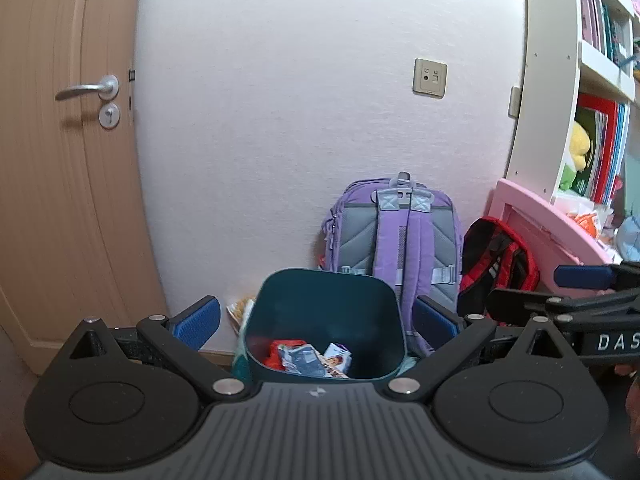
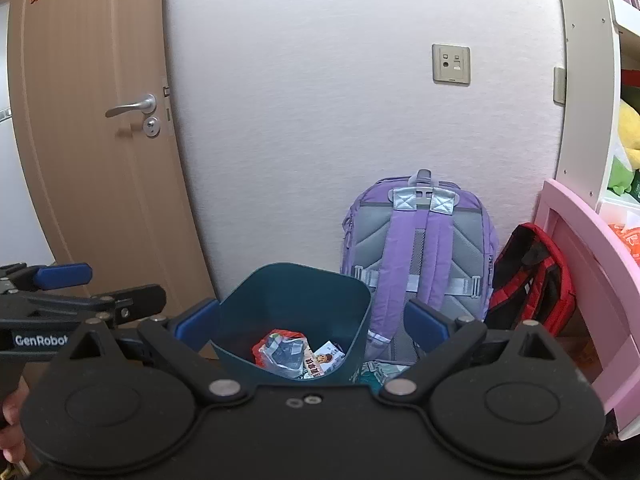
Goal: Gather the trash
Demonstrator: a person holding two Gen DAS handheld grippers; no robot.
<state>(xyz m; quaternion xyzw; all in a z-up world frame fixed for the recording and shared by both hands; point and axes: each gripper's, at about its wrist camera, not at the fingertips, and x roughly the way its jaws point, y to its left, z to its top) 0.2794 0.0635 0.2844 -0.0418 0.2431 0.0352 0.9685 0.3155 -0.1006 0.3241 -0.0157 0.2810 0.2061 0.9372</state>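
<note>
A dark teal trash bin [image 1: 320, 296] stands on the floor against the white wall. Several crumpled wrappers [image 1: 308, 358] in red, blue and white lie at its bottom. My left gripper [image 1: 316, 322] hovers above and in front of the bin, open, with nothing between its blue pads. In the right wrist view the same bin [image 2: 292, 292] and wrappers [image 2: 296, 352] sit just ahead of my right gripper [image 2: 311, 324], which is also open and holds nothing. Each gripper shows at the edge of the other's view: a right pad [image 1: 584, 276] and a left pad [image 2: 60, 274].
A purple backpack [image 1: 396, 236] leans on the wall behind the bin, with a red and black bag [image 1: 500, 260] to its right. A yellowish wrapper [image 1: 240, 308] lies on the floor left of the bin. A wooden door [image 1: 60, 200] is at left; pink furniture [image 1: 540, 220] and a white bookshelf [image 1: 552, 80] at right.
</note>
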